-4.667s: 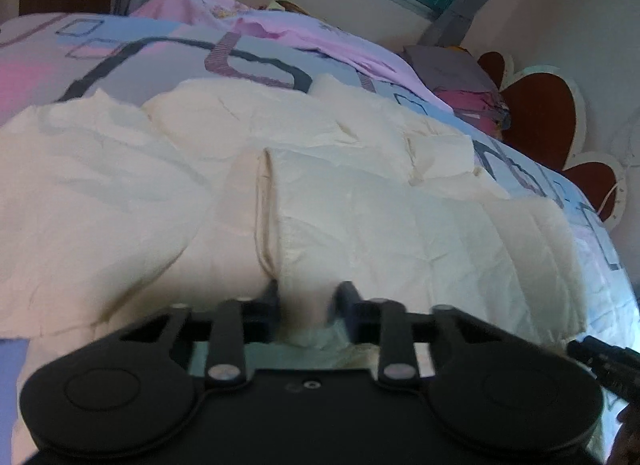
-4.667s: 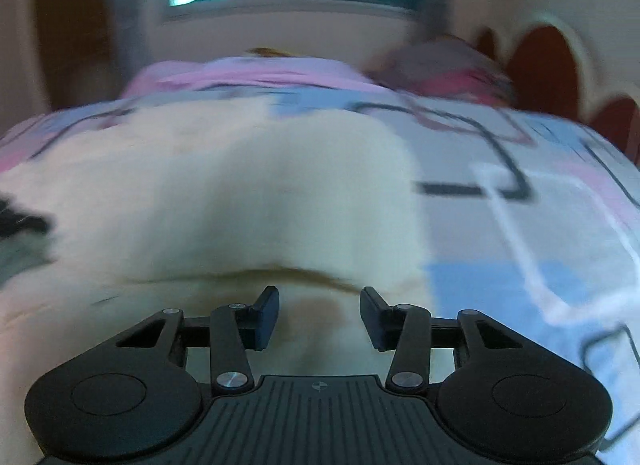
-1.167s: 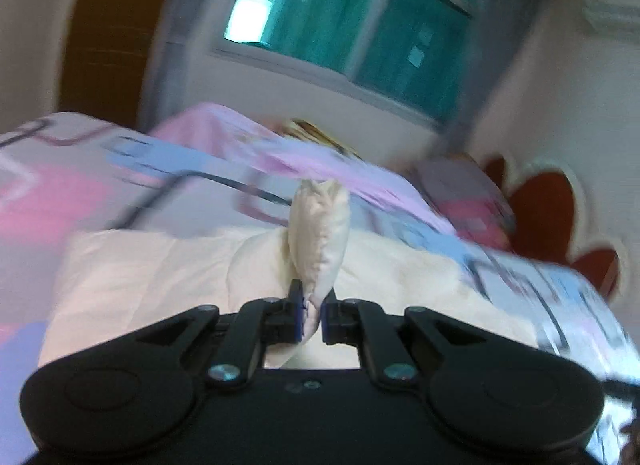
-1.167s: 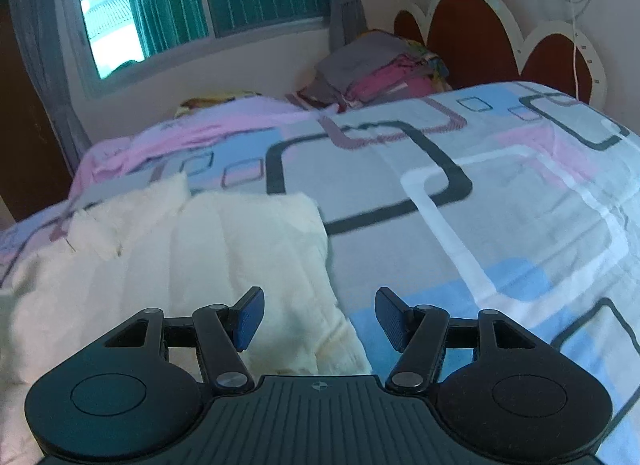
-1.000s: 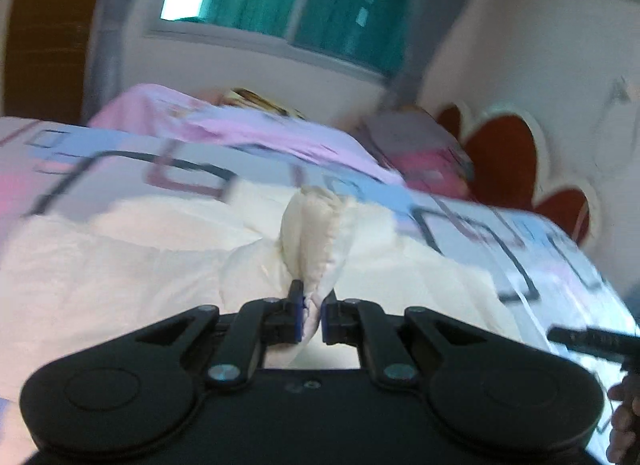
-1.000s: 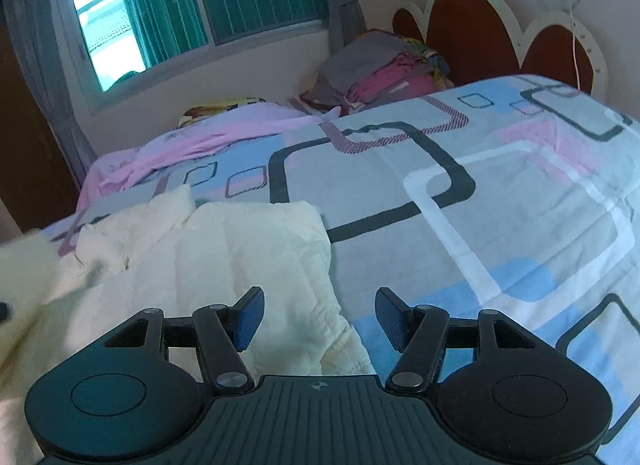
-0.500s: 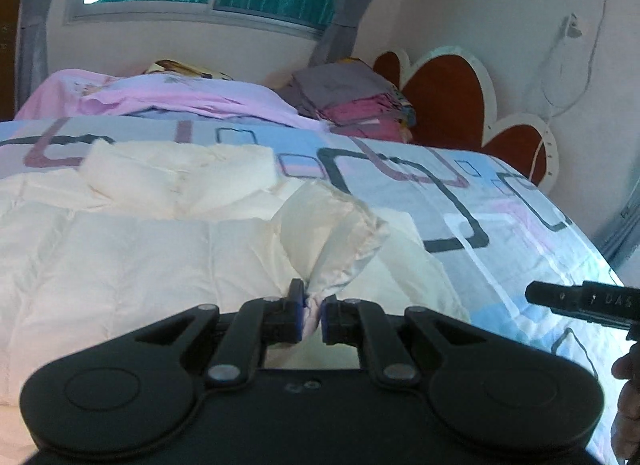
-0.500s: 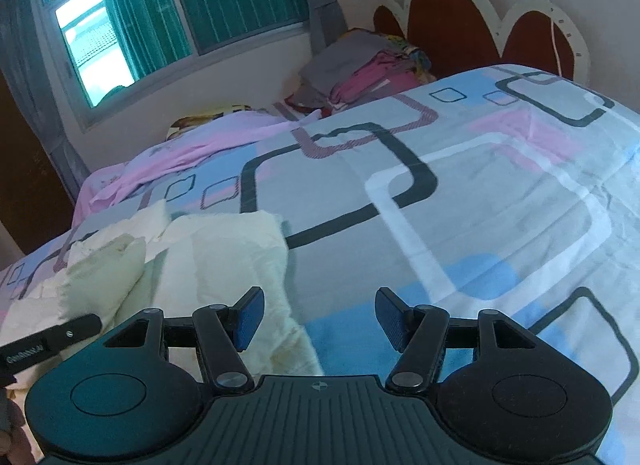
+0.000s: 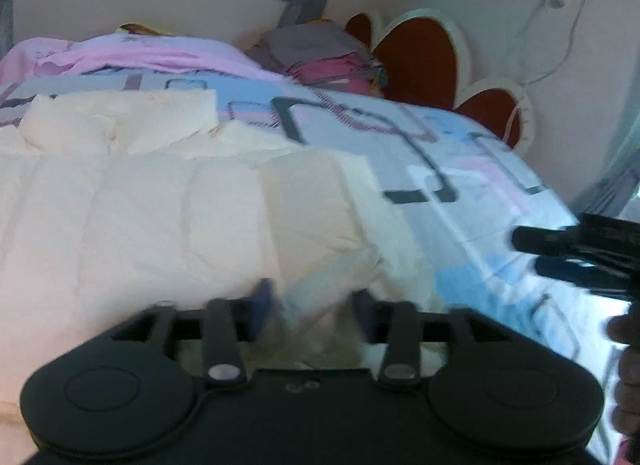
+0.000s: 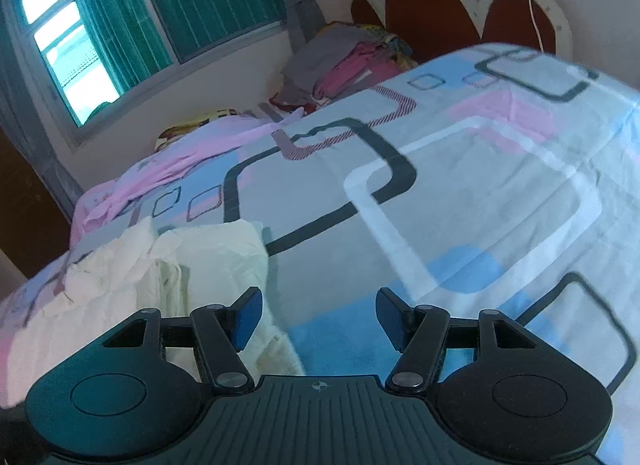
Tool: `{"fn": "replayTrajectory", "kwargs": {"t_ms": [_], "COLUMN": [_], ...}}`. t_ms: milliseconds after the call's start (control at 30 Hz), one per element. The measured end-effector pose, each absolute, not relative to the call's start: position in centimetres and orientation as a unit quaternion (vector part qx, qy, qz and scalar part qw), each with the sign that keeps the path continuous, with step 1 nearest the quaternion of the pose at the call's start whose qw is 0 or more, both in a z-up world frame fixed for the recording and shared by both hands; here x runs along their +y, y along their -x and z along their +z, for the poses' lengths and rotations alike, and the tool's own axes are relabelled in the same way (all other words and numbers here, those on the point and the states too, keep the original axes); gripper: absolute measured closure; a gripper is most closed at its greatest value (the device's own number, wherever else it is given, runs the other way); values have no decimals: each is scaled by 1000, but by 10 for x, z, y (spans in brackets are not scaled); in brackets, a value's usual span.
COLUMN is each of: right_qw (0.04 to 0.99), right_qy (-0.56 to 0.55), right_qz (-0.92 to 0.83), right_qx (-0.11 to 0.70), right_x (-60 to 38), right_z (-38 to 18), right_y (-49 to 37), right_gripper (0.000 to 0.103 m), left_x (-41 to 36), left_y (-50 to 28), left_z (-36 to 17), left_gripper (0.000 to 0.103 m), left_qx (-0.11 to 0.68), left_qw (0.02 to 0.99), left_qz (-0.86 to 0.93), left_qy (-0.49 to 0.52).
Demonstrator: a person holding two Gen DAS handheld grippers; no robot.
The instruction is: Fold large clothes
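Note:
A cream quilted jacket (image 9: 160, 205) lies spread over the left half of the bed. My left gripper (image 9: 312, 305) hangs low over its right-hand edge. Its jaws are opening, and a loose flap of the jacket lies between them without being pinched. In the right wrist view the jacket (image 10: 200, 261) fills the lower left. My right gripper (image 10: 318, 317) is over the bare bedsheet just right of that edge, jaws opening with nothing between them. The left wrist view shows the right gripper (image 9: 580, 257) at the far right, held by a hand (image 9: 628, 345).
A patterned bedsheet (image 10: 480, 185) in grey, blue and pink covers the bed. A pink cloth (image 9: 140, 53) and a pile of folded clothes (image 10: 348, 61) lie at the far side under the window (image 10: 160, 13). A red scalloped headboard (image 9: 420, 53) stands at the right.
My left gripper, shut on a raised fold of the jacket, carried it to the right and down, then parted its jaws; the fold now lies flat. The right gripper's jaws spread wider.

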State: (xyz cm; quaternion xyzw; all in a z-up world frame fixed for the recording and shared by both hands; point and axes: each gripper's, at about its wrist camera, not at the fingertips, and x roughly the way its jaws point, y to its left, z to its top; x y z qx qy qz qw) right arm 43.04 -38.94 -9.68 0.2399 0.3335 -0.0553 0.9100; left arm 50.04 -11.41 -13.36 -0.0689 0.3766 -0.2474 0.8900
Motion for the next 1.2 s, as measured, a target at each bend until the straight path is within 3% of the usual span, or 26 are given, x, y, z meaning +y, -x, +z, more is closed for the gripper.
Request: {"fn": "replayTrajectory", "kwargs": {"t_ms": [33,67,267,300,533,567,600,633,733,1000,1033,1067,1100,1133,1200], "right_qw": [911,913,912,912,893,893,892,893,906,905,910,915,921,929,926], "right_qy": [-245,-249,-245,-239,-220,-213,-209,-205,-176,-166,-167,-165,-163,-166,-169], "right_qz": [-47,-35,41,48,69,70,79,82,78,51,46,37,28,33,41], "right_qx": [328,322,326,331,388,390,392,392,377,388,377,367,351,330,334], "right_x": [-386,-382,-338,-330,-295,-292,-290,-289,-285,-283,-285,-286,-288,-291,-291], "right_z": [-96,-94,-97,-100,-133,-136,-137,-136,-128,-137,-131,-126,-120,-115,-111], "right_y": [-432,-434,-459,-465,-494,-494,-494,-492,-481,-483,-482,-481,-481,-481,-495], "right_gripper": [14,13,14,16,47,60,85,91,97,97,87,69,21,14,14], "left_x": [-108,-101,-10,11,118,124,130,132,132,130,132,134,137,140,141], "left_y": [-493,-487,-471,-470,-471,-472,-472,-474,-476,-484,-482,-482,-484,-490,-502], "left_z": [-126,-117,-90,-91,-115,-119,-123,-126,-132,-141,-136,-130,-125,-120,-114], "left_gripper": [27,19,42,42,50,50,50,50,50,50,50,48,47,43,43], "left_qx": [358,340,295,294,328,334,339,344,347,370,366,356,347,341,335], "left_qw": [898,907,939,944,940,938,936,934,934,928,929,933,936,939,941], "left_qz": [-245,-240,-151,-120,1,3,3,2,-5,-25,-26,-27,-28,-31,-30], "left_qy": [71,70,87,87,92,92,92,92,82,49,49,49,48,45,34]}}
